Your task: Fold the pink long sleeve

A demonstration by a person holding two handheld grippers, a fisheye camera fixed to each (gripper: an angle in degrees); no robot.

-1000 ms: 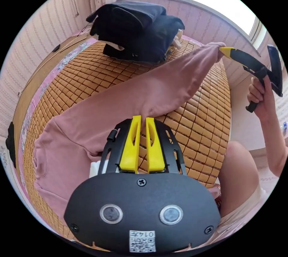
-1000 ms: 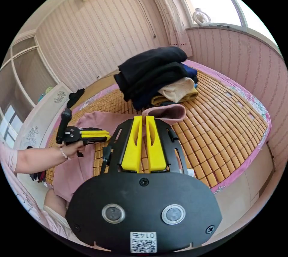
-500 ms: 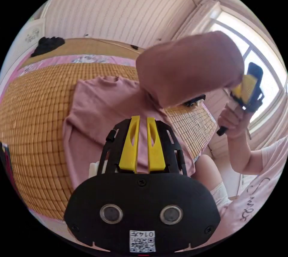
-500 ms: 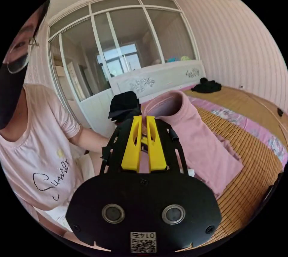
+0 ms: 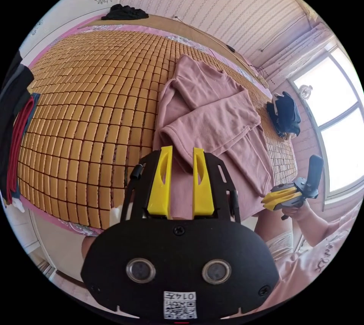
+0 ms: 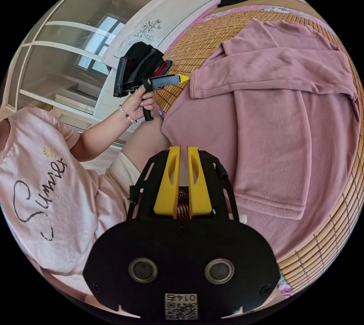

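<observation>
**Sleeves Folded In, Both Grippers Released**

We find the pink long sleeve (image 5: pixel 212 120) lying flat on the bamboo mat (image 5: pixel 87 113) of the bed, toward the near edge where the person stands. Both sleeves now cross the body of the garment: one lies across the chest, the other runs down the torso toward the hem, as the right gripper view shows (image 6: pixel 280 113).

Half a second ago the right gripper held a sleeve cuff in the air above the shirt and the left gripper sat over the cloth. Now that sleeve rests on the garment and neither tool holds fabric. The left gripper (image 5: pixel 181 158) hovers over the near sleeve with its jaws parted by a moderate gap and nothing between them. The right gripper (image 6: pixel 183 158) is drawn back near the person's body, clear of the near edge of the shirt; its jaws stand close together with a narrow gap and grip nothing.

We judge the sleeve-folding step complete. What remains is likely the lengthwise or crosswise fold of the body, which calls for fresh grips at the hem or shoulders.

At the far edge of the mat sits a dark pile of clothes (image 5: pixel 284 113), well apart from the shirt
</observation>
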